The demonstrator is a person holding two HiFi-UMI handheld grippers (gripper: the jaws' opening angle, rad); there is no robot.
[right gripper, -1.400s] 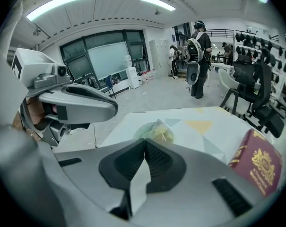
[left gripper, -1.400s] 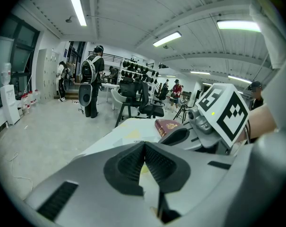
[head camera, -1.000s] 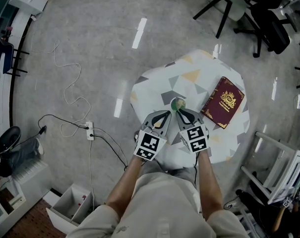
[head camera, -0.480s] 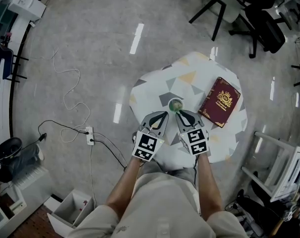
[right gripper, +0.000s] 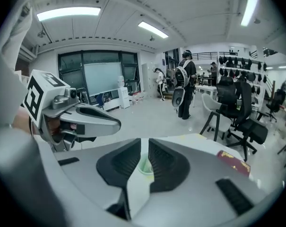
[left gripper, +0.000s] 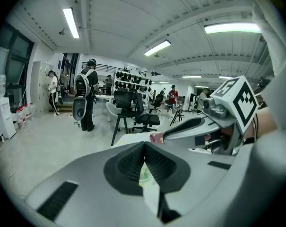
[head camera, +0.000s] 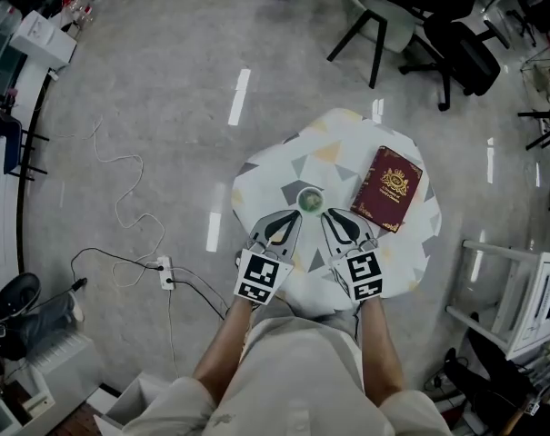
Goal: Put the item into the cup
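A small green cup [head camera: 310, 198] stands on a little table with a patterned cloth [head camera: 265, 175]; I cannot make out what lies inside it. My left gripper [head camera: 293, 214] hovers just short of the cup on its left, jaws shut and empty. My right gripper [head camera: 329, 213] is just short of it on the right, its jaws a narrow gap apart with nothing between them. In the left gripper view the cup [left gripper: 145, 174] peeks out below the closed left gripper [left gripper: 143, 143]. The right gripper view shows the cup [right gripper: 145, 166] through the slit of the right gripper [right gripper: 144, 143].
A dark red book [head camera: 387, 189] lies on the table right of the cup. Office chairs [head camera: 384, 16] stand beyond the table. A power strip with cables [head camera: 165, 266] lies on the floor at left and a white rack [head camera: 520, 289] is at right. People stand far off.
Both grippers have drawn back a little from the cup toward me. The right gripper's tip, which was at the cup's rim, is now apart from it.
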